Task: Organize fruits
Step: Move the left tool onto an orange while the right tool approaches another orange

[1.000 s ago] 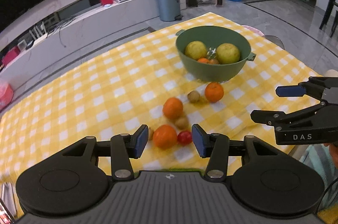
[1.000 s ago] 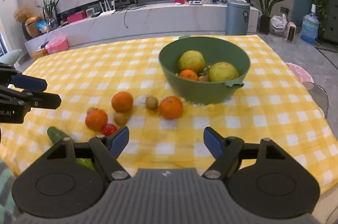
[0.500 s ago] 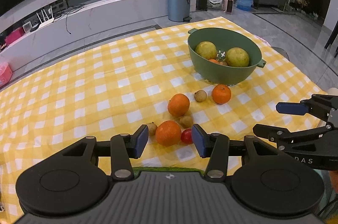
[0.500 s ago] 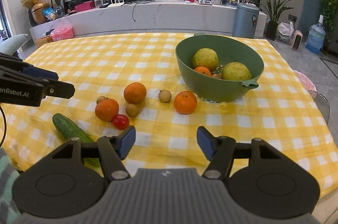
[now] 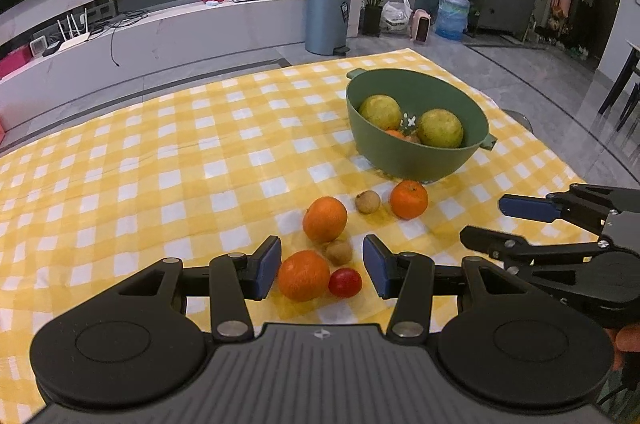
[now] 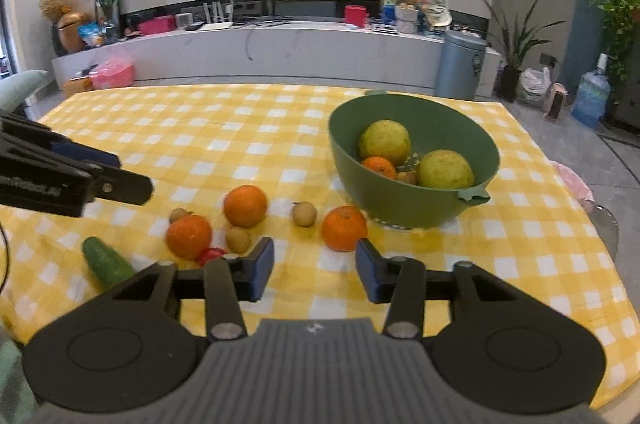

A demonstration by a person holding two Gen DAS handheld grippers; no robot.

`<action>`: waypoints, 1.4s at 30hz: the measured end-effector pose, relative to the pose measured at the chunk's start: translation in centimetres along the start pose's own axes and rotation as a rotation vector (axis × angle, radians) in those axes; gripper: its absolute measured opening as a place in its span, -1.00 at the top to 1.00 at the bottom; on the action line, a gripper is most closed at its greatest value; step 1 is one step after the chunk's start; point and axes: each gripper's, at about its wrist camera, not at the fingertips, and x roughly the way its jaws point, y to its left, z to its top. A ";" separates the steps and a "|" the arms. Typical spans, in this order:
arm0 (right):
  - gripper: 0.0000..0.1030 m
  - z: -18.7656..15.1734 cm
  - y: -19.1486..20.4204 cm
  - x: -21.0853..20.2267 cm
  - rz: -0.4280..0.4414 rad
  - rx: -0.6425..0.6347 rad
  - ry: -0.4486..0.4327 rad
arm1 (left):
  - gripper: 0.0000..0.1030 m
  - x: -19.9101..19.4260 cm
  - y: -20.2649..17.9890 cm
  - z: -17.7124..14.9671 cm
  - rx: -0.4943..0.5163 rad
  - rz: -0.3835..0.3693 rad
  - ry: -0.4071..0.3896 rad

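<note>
wide bare yellow check cloth (image 6: 168, 128) toward the table's far-left corner. green bowl (image 6: 412, 202) near the far-right edge holds two yellow-green fruits, one orange and small bits i can't make out. three oranges (image 6: 245, 206) lie loose near the front edge, with three small brown fruits, one tomato (image 5: 345, 282), one cucumber (image 6: 107, 263). left gripper (image 5: 320, 267) hangs unclenched above the nearest orange and the tomato. right gripper (image 6: 314, 271), jaws closing, nothing between.

Soft even indoor light, faint shadows, strong fisheye bending, dark vignetted corners
</note>
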 end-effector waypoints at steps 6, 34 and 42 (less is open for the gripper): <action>-0.67 0.5 -1.3 1.7 0.007 0.112 0.059 | -0.09 0.9 0.8 0.3 -0.034 -0.014 -0.005; -0.04 1.6 -2.5 10.8 0.041 0.094 0.123 | -0.07 11.2 0.0 1.5 0.008 -0.023 0.142; -0.01 1.8 -2.6 12.0 0.047 0.098 0.114 | -0.09 12.4 0.7 1.8 -0.061 -0.039 0.148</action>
